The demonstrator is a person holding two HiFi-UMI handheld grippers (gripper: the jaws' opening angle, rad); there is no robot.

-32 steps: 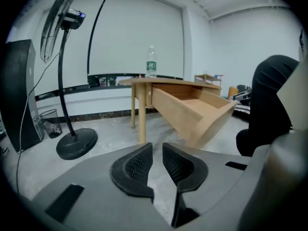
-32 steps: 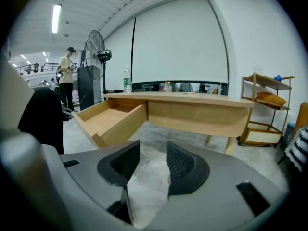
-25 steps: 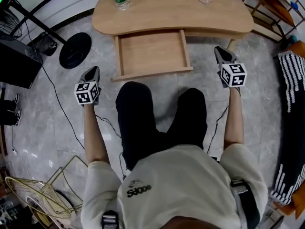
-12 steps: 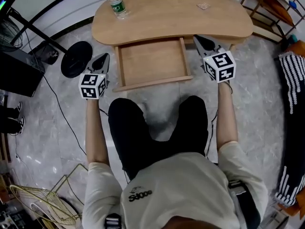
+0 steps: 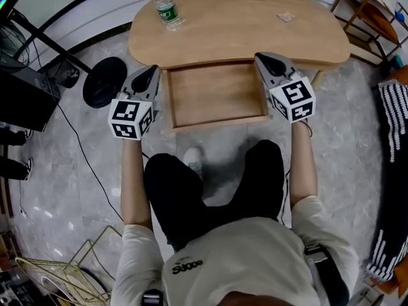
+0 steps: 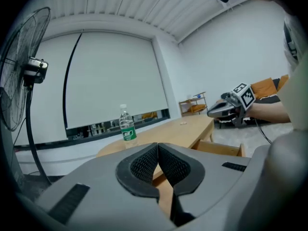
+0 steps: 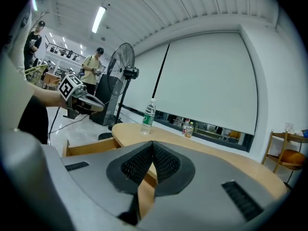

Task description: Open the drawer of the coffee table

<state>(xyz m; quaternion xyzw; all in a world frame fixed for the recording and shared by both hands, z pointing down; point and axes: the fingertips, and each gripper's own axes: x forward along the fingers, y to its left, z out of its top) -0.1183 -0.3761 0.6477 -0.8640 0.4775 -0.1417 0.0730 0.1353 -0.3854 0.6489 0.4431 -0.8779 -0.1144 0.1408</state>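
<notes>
Drawer (image 5: 213,94) stands pulled out from under the front edge of the coffee table (image 5: 236,27); task looks done. Shallow rectangular tray of pale wood, bare inside. Tabletop kidney-shaped, smooth, same wood. Clear plastic bottle (image 5: 167,8) upright near its left end. Left gripper (image 5: 152,72) and right gripper (image 5: 261,58) flank the drawer, jaws together, nothing between.

The open drawer (image 5: 213,94) sticks out toward your legs (image 5: 175,190), with a strip of floor (image 5: 223,139) between. The worktop (image 5: 242,37) is mostly bare: bottle (image 5: 167,8) far left, small packet (image 5: 286,17) far right. A fan base (image 5: 105,81) sits just left of your left hand-held gripper (image 5: 152,72).
</notes>
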